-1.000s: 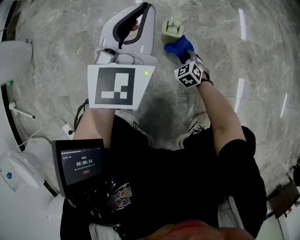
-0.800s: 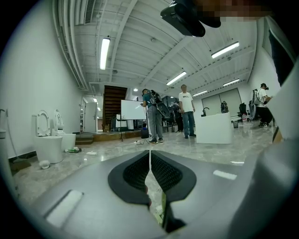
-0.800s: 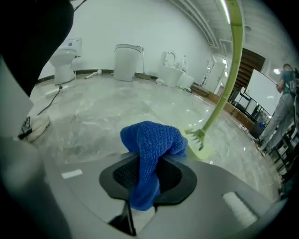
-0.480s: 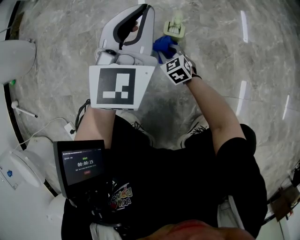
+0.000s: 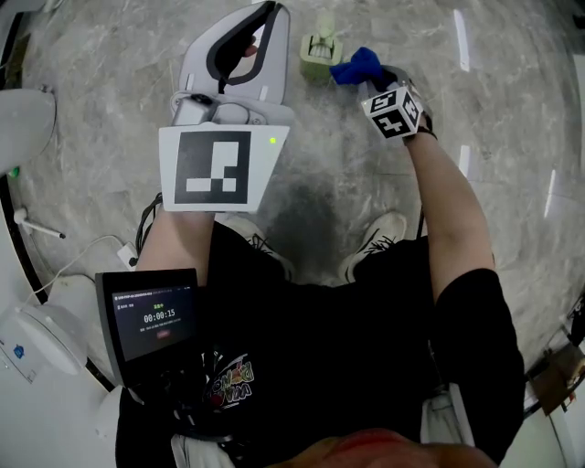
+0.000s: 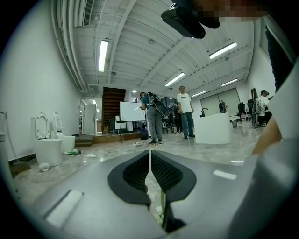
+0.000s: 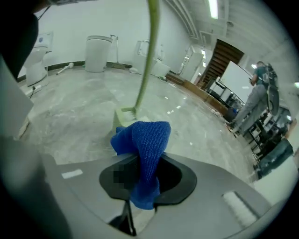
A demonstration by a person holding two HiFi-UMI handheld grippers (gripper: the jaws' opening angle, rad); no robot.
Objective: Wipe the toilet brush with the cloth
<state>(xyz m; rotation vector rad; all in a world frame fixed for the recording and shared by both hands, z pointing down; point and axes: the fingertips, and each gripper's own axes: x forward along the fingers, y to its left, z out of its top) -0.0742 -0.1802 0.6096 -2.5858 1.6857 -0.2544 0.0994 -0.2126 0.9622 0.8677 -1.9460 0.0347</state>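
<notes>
The toilet brush stands in its pale green holder (image 5: 320,57) on the marble floor, and its thin green handle (image 7: 147,56) rises steeply out of the top of the right gripper view. My left gripper (image 5: 265,18) is held level above the floor, its jaws shut on the thin handle (image 6: 162,210). My right gripper (image 5: 366,78) points down at the floor just right of the holder, shut on a bunched blue cloth (image 7: 145,140). The cloth (image 5: 358,66) hangs close beside the handle, and I cannot tell whether they touch.
White toilets (image 5: 23,119) and a loose white brush (image 5: 37,224) line the wall at the left. My shoes (image 5: 379,233) stand just behind the holder. Farther off in the hall are people (image 6: 152,116), a white counter (image 6: 212,128) and a whiteboard.
My right gripper swung left with the cloth toward the brush, then back to the right and farther up the picture. The left gripper has stayed nearly still.
</notes>
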